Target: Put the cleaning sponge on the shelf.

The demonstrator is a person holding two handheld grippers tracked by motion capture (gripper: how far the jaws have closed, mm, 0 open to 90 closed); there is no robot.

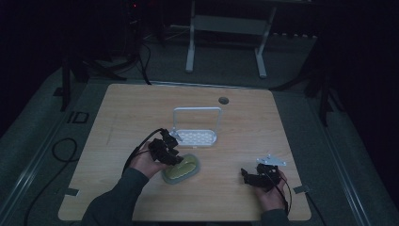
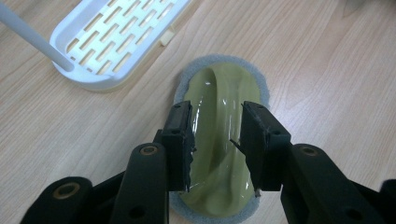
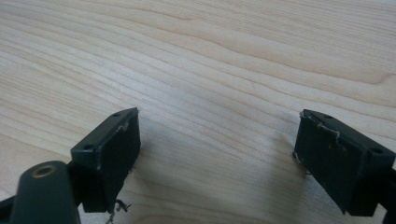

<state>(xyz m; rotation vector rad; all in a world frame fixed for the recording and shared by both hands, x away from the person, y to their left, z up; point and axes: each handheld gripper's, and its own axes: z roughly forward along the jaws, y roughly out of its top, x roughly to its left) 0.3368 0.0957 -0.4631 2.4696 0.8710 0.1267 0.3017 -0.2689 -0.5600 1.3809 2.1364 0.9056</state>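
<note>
An olive-green scrubber (image 1: 184,168) with a grey pad underneath lies flat on the wooden table (image 1: 141,108), near the front middle. My left gripper (image 2: 217,140) hangs over it, jaws either side of the raised ridge on the scrubber (image 2: 219,88), with a small gap at each pad, so it is open. In the high view the left gripper (image 1: 175,157) sits at the scrubber's left end. A white slotted rack (image 1: 197,136) with a tall hoop handle stands just behind. My right gripper (image 3: 219,149) rests wide open over bare wood at the front right (image 1: 244,173).
The rack's rim (image 2: 93,79) and a white bar of its handle lie up and left of the scrubber in the left gripper view. A round cable hole (image 1: 223,100) is near the table's far edge. A white metal stand (image 1: 226,28) is on the floor beyond.
</note>
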